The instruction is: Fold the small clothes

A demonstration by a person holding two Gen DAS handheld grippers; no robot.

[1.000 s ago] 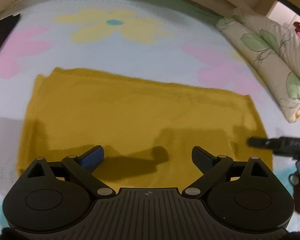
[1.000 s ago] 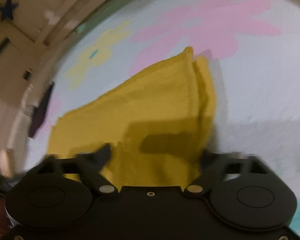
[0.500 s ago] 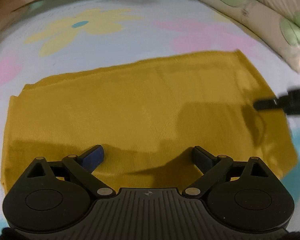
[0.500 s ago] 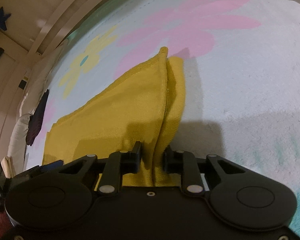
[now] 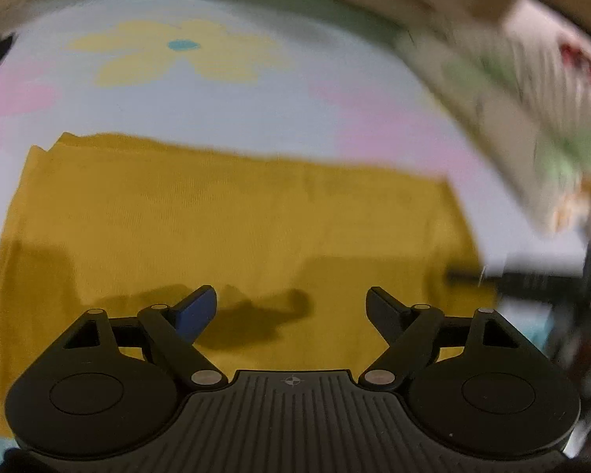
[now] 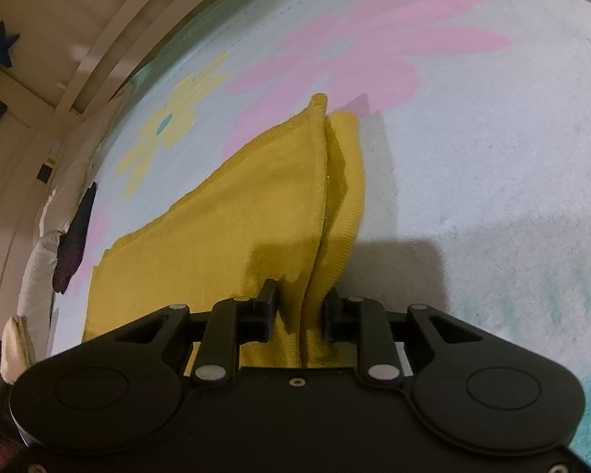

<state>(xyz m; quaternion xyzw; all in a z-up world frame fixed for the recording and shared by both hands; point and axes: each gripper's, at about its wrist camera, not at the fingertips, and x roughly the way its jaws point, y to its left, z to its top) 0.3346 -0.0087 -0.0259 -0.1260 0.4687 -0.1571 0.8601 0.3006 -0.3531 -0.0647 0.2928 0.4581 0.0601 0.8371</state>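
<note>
Both tools were seen over a mustard-yellow garment (image 5: 232,236) spread on a pale flowered blanket (image 5: 256,110). At the bottom of the right wrist view, the right tool (image 6: 301,311) was clamped narrowly on a bunched edge of the garment (image 6: 224,244), with the cloth raised into a ridge running toward the frame's centre. In the blurred left wrist view, the left tool (image 5: 291,307) was held wide, its jaws closing, above the flat cloth, nothing being pressed between them. A leaf-patterned pillow (image 5: 532,126) was visible at upper right.
</note>
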